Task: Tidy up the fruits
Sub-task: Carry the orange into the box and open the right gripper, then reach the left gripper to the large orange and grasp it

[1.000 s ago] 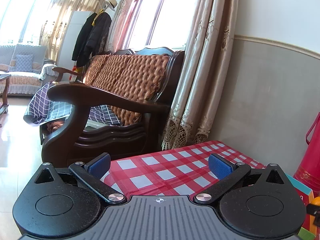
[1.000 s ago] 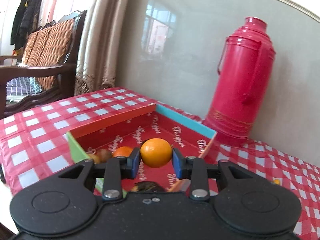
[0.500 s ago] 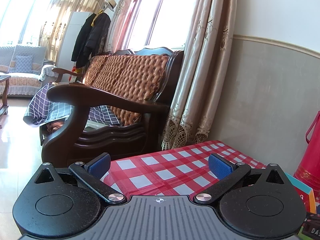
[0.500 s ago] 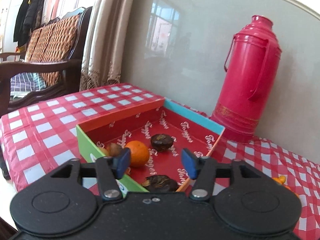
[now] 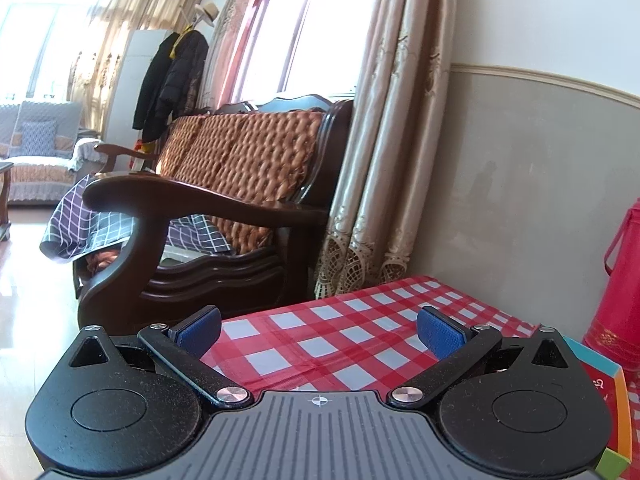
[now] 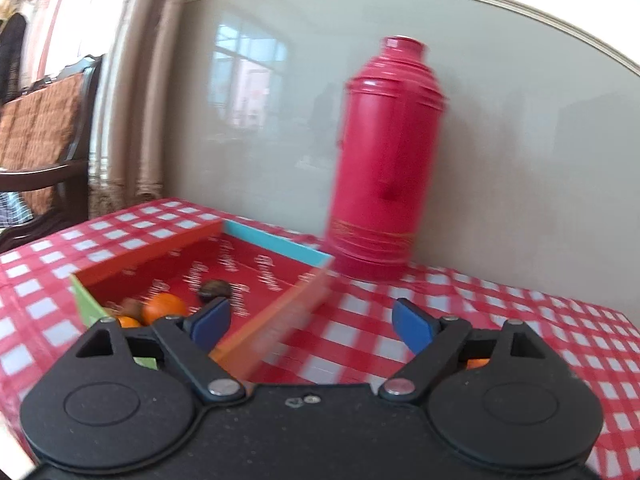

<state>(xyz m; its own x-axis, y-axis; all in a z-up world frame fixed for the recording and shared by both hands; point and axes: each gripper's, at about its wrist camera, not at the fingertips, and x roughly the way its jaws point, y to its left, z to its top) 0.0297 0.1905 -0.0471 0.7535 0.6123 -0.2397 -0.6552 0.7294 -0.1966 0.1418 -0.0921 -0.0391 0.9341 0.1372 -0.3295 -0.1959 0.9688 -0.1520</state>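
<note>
Red-lined cardboard box [image 6: 256, 264] sat on checked tablecloth [image 6: 500, 312], oranges [image 6: 164, 307] inside near its corner. Right gripper [image 6: 311, 320] was opening, nothing between jaws. Left gripper [image 5: 319, 330] spread wide, empty.

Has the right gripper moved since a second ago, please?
Yes. The right gripper has swung right: the box, once centred under it, now sits left, and the thermos is nearer centre. Its fingers are opening, empty.
</note>
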